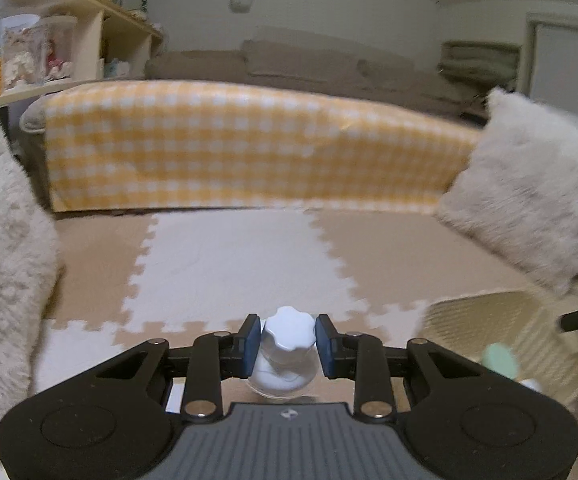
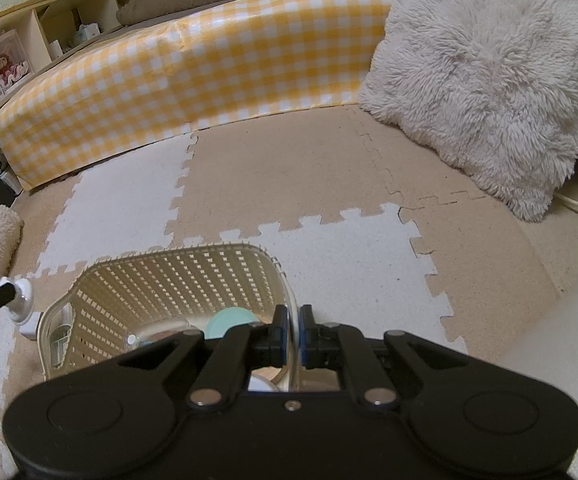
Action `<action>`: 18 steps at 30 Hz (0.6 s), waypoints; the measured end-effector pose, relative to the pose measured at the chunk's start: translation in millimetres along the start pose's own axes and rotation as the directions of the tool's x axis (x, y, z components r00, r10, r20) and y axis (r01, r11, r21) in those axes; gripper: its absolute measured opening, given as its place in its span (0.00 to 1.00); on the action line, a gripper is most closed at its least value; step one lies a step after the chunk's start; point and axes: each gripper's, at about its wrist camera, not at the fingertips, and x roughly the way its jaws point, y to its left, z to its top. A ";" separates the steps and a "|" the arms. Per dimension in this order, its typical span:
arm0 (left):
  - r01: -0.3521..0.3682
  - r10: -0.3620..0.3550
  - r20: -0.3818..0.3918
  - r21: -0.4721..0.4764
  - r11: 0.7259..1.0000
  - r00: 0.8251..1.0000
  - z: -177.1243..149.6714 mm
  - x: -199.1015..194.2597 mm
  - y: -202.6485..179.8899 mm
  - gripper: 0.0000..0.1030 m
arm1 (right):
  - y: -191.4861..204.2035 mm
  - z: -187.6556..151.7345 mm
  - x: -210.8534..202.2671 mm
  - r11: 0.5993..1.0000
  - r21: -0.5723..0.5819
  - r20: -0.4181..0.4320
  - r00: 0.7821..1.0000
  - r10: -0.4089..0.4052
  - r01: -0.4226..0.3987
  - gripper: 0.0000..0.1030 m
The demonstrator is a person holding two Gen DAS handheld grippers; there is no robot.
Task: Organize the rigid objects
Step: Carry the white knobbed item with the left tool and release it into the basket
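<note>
A small clear bottle with a white scalloped cap (image 1: 287,344) hangs above the floor mat, and my left gripper (image 1: 288,336) is shut on it with both blue pads on its neck. In the right wrist view the same bottle (image 2: 19,296) shows at the far left, just outside the basket. The cream lattice basket (image 2: 169,276) stands on the mat, and my right gripper (image 2: 295,320) is shut on its right rim. Inside the basket lie a mint green lid (image 2: 229,320) and a clear container (image 2: 149,336). The basket (image 1: 489,320) sits to the right of the left gripper.
A foam puzzle mat (image 2: 329,168) in white and tan covers the floor. A yellow checked barrier (image 1: 229,140) runs along the back. A fluffy cushion (image 2: 489,80) leans at the right, and another fluffy thing (image 1: 1,240) is at the left. Shelves (image 1: 49,40) stand at the back left.
</note>
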 end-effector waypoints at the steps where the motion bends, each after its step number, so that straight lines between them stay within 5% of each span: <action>1: 0.021 -0.021 0.008 -0.004 1.000 1.000 2.5 -5.2 -5.2 0.31 | -0.6 -0.3 0.1 1.000 0.001 0.000 1.000 0.001 -0.001 0.06; 11: 0.267 -0.267 0.002 -0.018 0.964 0.964 14.8 -29.9 -61.6 0.31 | -0.2 -0.4 0.6 1.000 0.000 -0.002 1.000 0.000 0.000 0.06; 18: 0.346 -0.345 -0.094 -0.011 0.938 0.934 1.2 -13.0 -100.4 0.31 | -0.7 -0.3 1.0 1.000 0.001 -0.001 1.000 0.002 -0.002 0.06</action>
